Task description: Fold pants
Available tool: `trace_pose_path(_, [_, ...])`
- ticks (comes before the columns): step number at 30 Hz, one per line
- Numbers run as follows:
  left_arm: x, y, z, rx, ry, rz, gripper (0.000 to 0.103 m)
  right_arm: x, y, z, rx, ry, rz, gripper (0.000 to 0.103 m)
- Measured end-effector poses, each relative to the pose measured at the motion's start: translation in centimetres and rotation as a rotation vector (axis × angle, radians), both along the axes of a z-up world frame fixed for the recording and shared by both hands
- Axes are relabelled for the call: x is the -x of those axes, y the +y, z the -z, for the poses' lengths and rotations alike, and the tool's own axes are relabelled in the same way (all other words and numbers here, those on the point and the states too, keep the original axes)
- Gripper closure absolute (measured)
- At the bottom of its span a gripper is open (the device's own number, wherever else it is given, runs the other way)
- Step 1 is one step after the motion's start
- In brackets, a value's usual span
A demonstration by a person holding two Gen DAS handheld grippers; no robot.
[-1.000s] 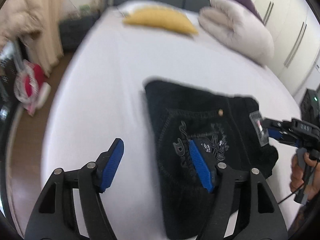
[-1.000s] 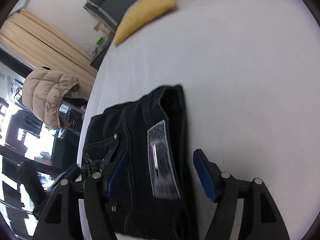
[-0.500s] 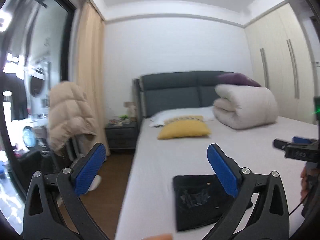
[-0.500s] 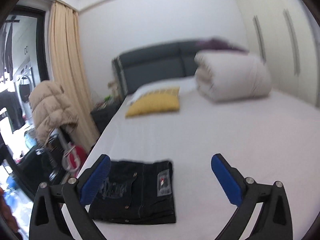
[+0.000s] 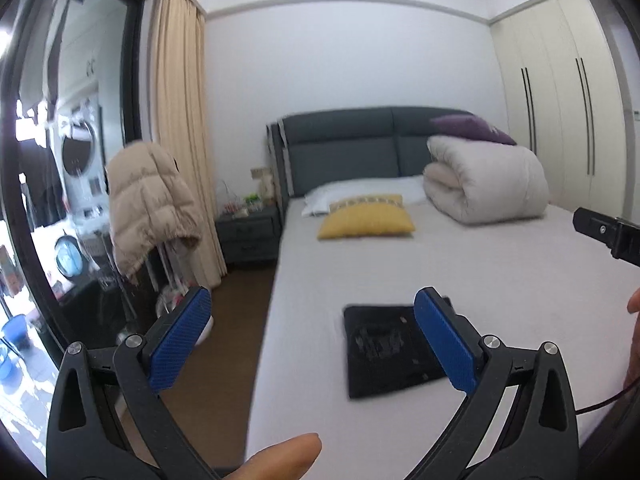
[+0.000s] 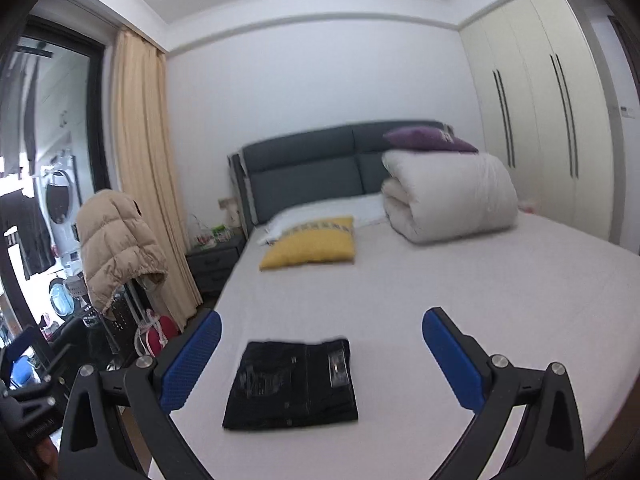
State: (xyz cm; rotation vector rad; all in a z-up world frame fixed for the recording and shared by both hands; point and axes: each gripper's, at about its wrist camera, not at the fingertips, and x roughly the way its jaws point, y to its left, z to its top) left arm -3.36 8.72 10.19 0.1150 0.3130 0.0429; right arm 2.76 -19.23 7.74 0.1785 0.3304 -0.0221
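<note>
Both grippers have pulled up and back from the pants [image 6: 294, 386], which a second ago filled the views with the fingers right over the cloth. Now the left gripper [image 5: 316, 340] and right gripper [image 6: 320, 364] hang spread wide and hold nothing, well clear of the bed [image 6: 500, 300]. Those dark pants lie as a compact rectangle near the bed's near left edge, so the folding looks finished.
</note>
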Motion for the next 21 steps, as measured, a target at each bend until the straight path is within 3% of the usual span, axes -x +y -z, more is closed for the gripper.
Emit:
trace_pose_path(3, [0.4,0.5,0.7,0.053,0.114,-0.005,0.000,1.5,0.7,0.1,-0.016,0.040,-0.011,0.000])
trace_pose_path(9, [0.1,0.4,3.8,0.093,0.307,-0.007,0.000,3.5,3.0,1.4,0.075,0.089,-0.022,0.000])
trace_pose_path(21, [-5.2,-0.5,10.2,0.103,0.441,-0.033,0.000,1.6,4.2,5.3,0.074,0.250,-0.045,0.000])
